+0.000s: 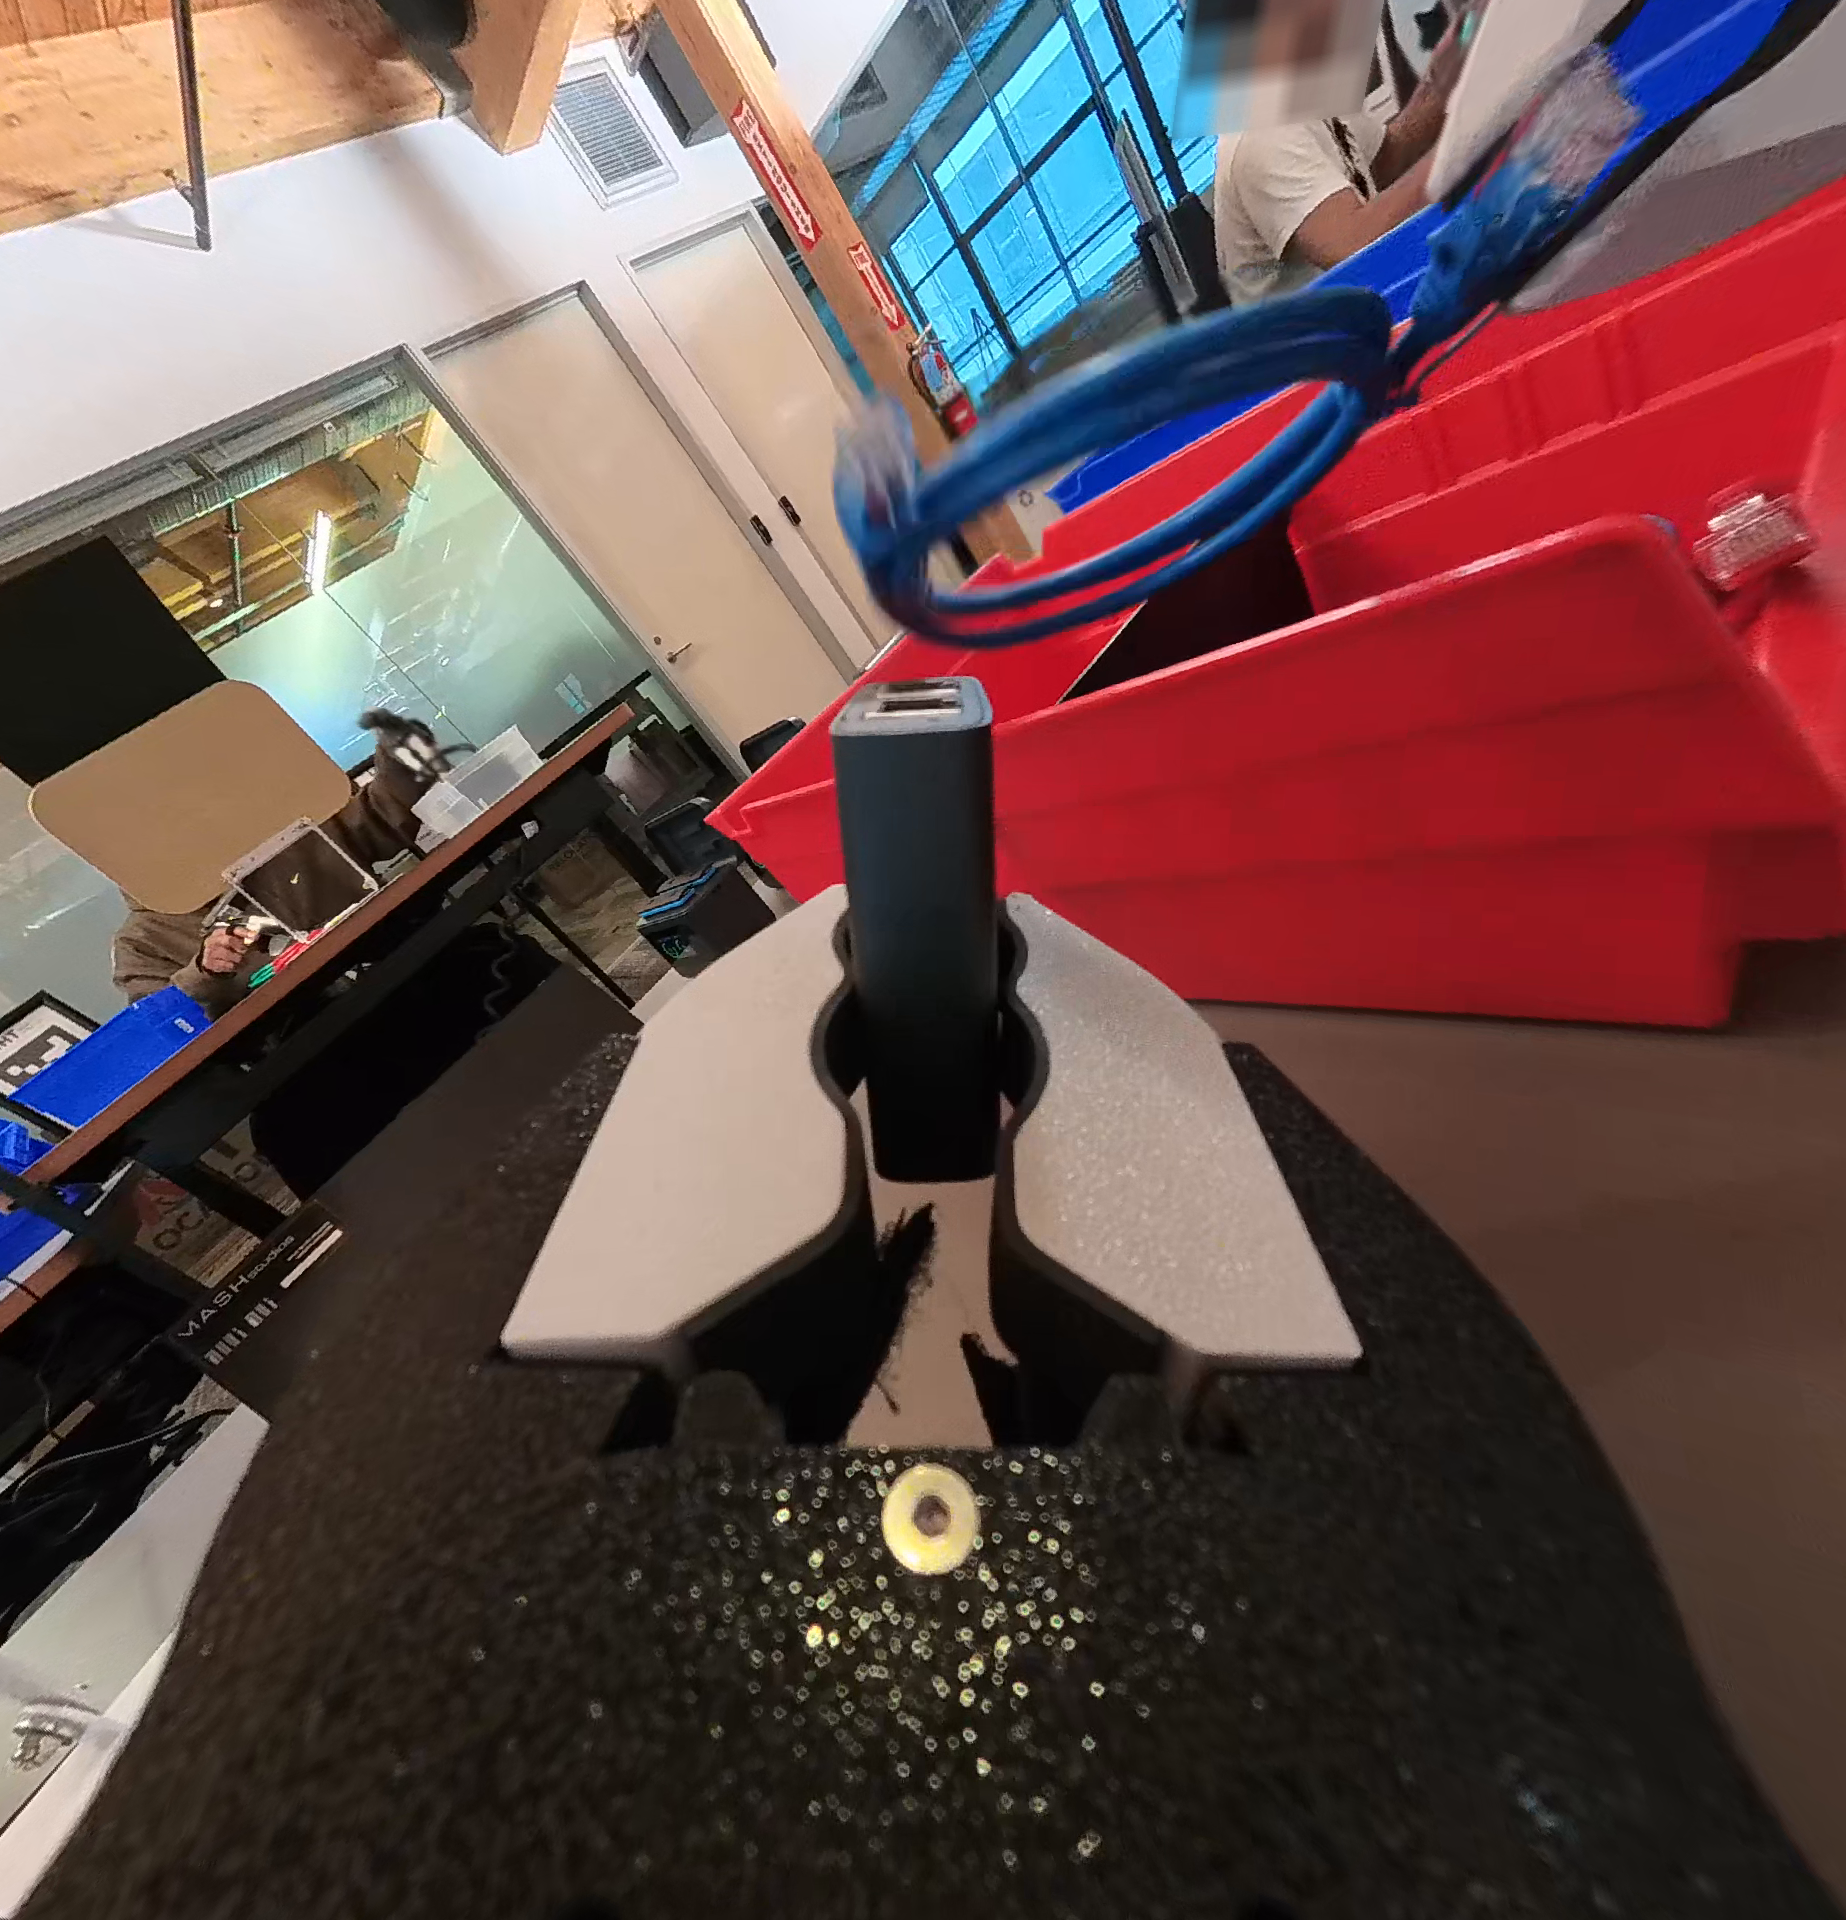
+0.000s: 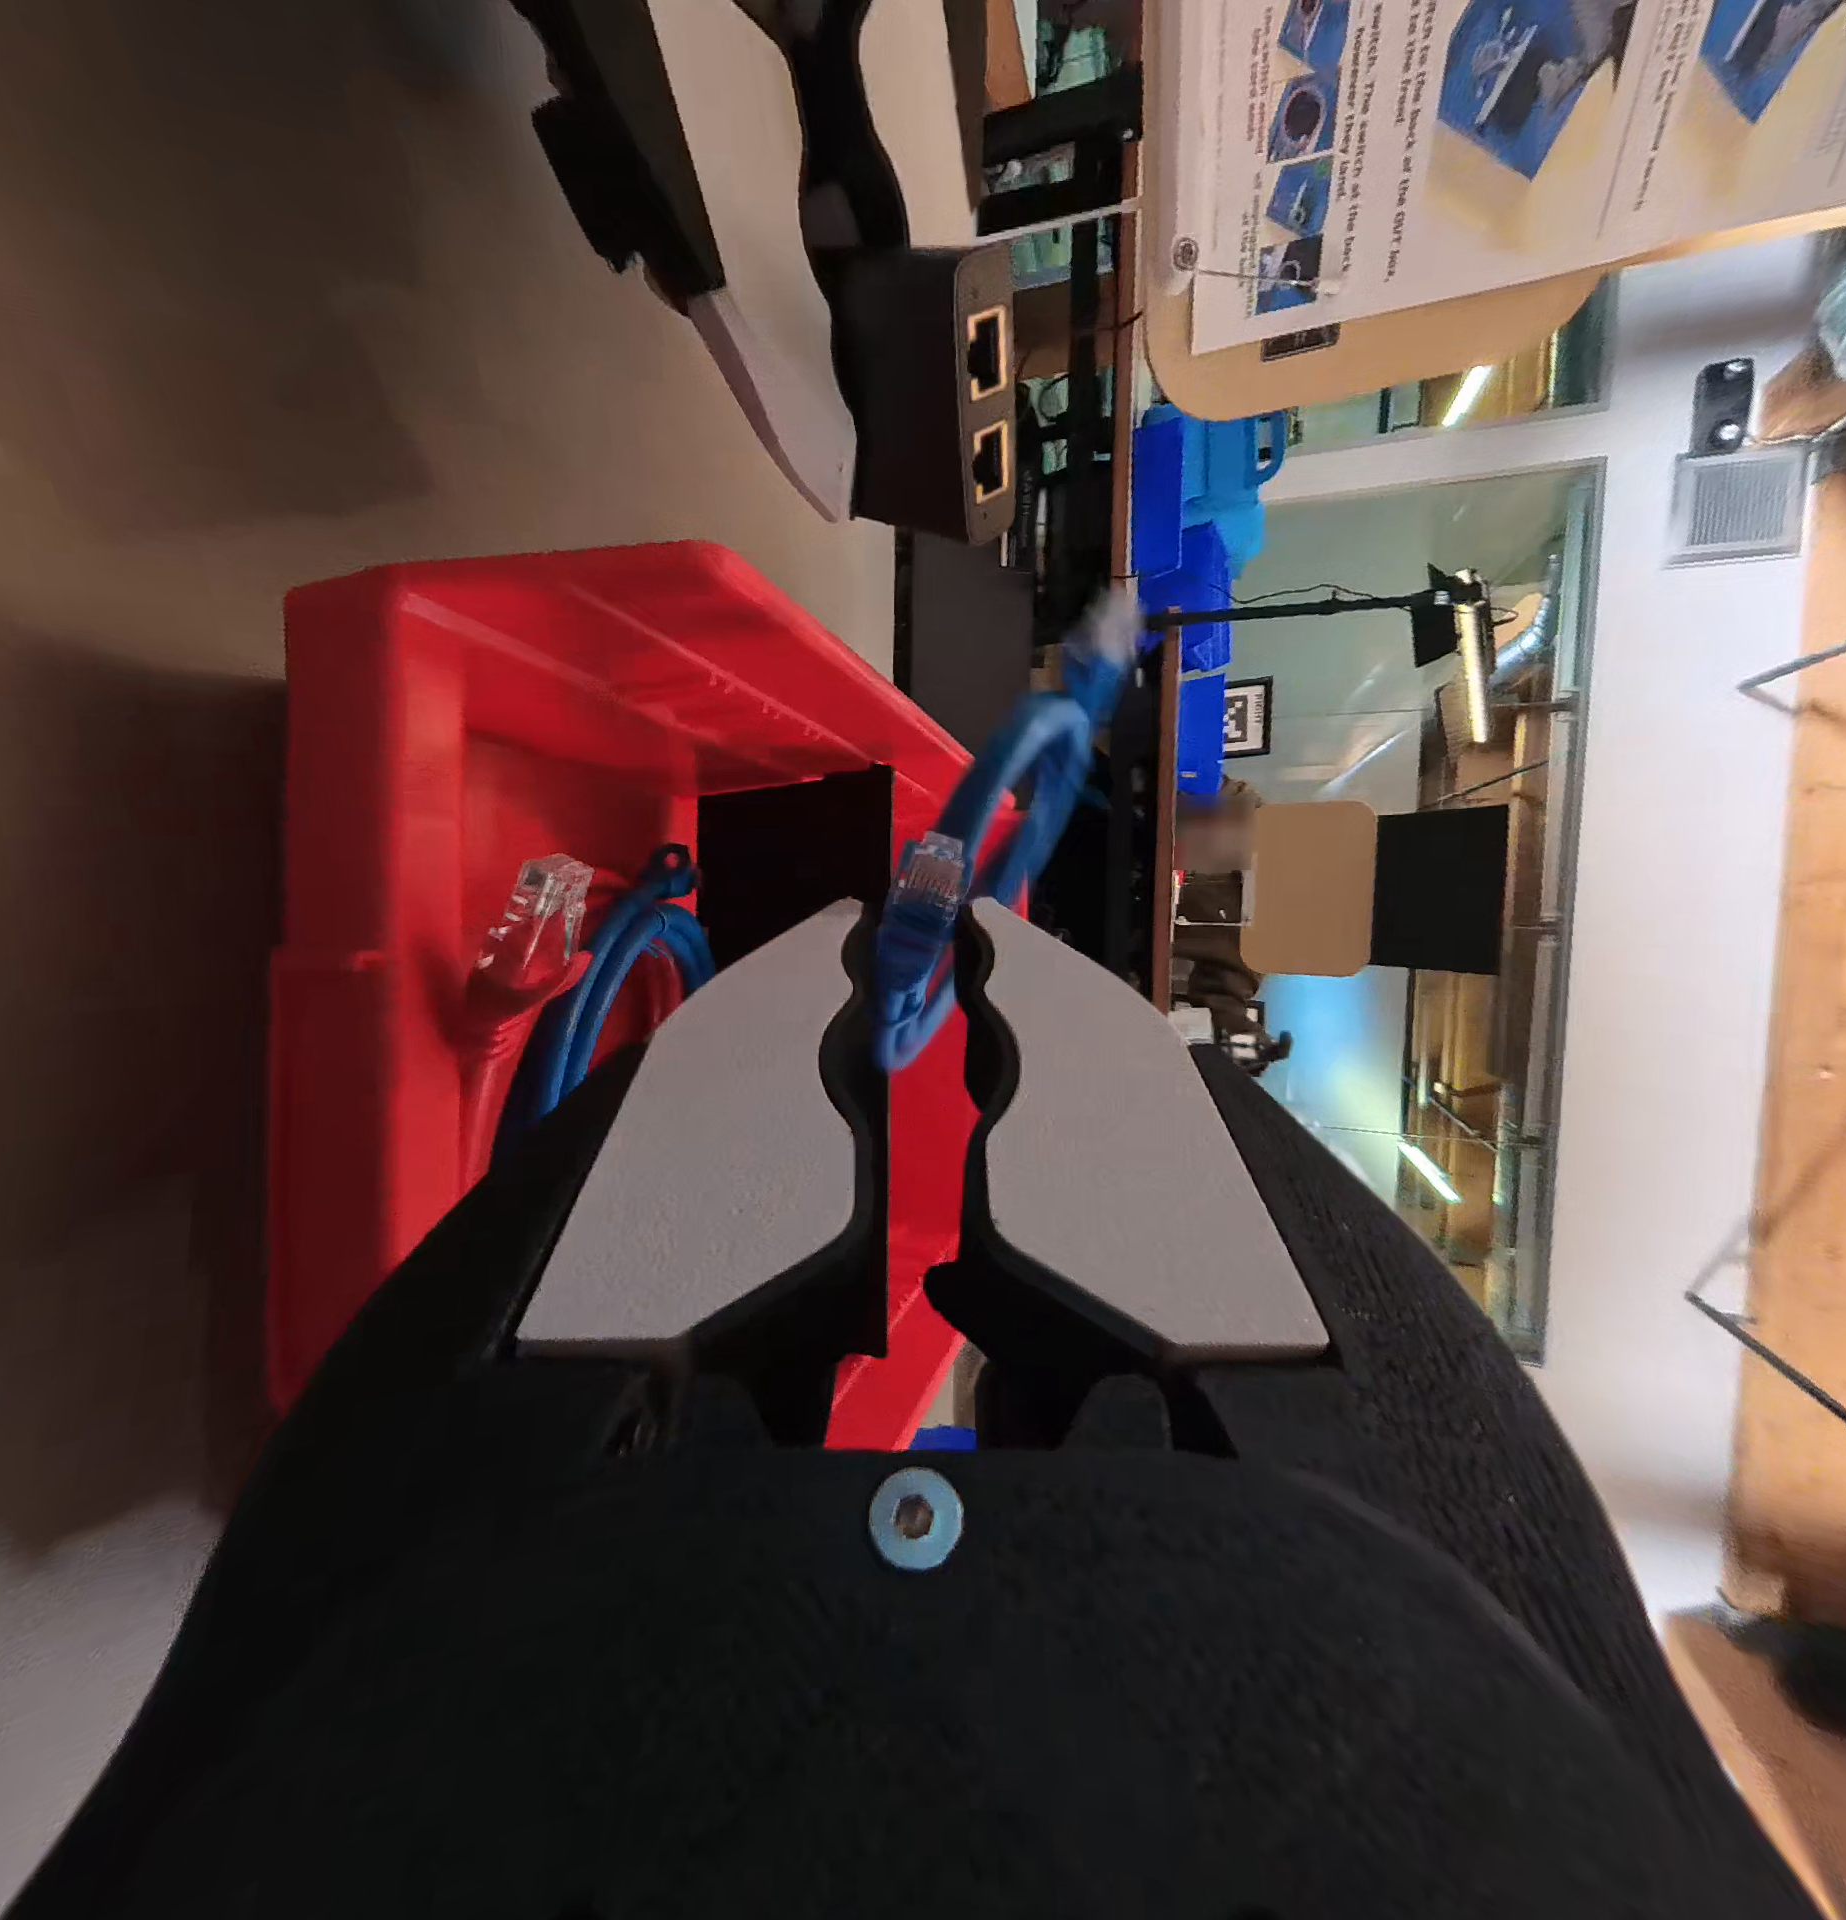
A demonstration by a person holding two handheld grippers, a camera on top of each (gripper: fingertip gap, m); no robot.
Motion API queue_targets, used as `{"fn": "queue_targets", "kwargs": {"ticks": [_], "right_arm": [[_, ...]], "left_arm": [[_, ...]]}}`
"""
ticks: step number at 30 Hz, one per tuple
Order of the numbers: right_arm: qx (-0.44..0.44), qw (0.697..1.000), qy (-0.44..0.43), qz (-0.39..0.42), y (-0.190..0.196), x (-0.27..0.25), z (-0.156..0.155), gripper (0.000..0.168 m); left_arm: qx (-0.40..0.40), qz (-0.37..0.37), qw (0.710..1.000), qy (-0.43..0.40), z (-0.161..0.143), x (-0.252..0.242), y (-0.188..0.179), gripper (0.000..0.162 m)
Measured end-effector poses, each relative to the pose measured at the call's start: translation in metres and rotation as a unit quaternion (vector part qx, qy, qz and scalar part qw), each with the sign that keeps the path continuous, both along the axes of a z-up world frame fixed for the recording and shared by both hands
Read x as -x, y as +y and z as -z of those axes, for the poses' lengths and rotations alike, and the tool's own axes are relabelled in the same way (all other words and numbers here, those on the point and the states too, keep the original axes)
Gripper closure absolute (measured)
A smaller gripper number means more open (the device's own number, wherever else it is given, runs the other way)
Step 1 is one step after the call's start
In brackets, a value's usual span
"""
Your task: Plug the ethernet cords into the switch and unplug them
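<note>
**Adapter and blue cable, both gripped**

A black two-port adapter [image 1: 919, 935] stands upright, ports upward, clamped near its base. A coiled blue network cable [image 2: 924, 935] hangs pinched behind one plug, its other clear plug dangling beyond, above the red bin [image 2: 379, 935].

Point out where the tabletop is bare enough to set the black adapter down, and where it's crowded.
Bare brown tabletop lies in front of the red bins, right of the left gripper holding the black two-port adapter. It is crowded at the bin holding a blue cable, where the right gripper holds a coiled blue Ethernet cable.
</note>
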State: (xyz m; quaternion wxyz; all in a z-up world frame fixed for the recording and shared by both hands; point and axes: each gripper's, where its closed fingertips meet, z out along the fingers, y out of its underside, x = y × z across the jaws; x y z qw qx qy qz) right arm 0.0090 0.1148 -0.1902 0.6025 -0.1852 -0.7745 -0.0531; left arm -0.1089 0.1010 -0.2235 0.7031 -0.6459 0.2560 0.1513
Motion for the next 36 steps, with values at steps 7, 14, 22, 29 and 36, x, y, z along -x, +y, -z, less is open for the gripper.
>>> {"fn": "queue_targets", "kwargs": {"ticks": [7,14,22,29,36], "right_arm": [[0.006,1.0,-0.004,0.01,0.004,-0.002,0.0,0.157],[0.004,0.997,-0.053,0.054,0.032,-0.021,-0.019,0.157],[0.045,0.971,-0.209,0.11,0.059,-0.058,-0.018,0.158],[0.102,0.959,-0.248,0.093,0.043,-0.061,-0.008,0.158],[0.14,0.949,-0.262,0.108,0.044,-0.08,-0.036,0.157]], "left_arm": [[0.0,0.0,1.0,0.004,0.0,0.0,0.0,0.141],[0.001,-0.001,1.0,0.006,0.001,0.0,0.001,0.141],[0.004,0.002,1.0,0.017,0.003,-0.003,0.001,0.141],[0.004,0.003,1.0,0.022,0.004,-0.003,0.001,0.141],[0.003,0.002,1.0,0.023,0.003,-0.003,0.001,0.141]]}}
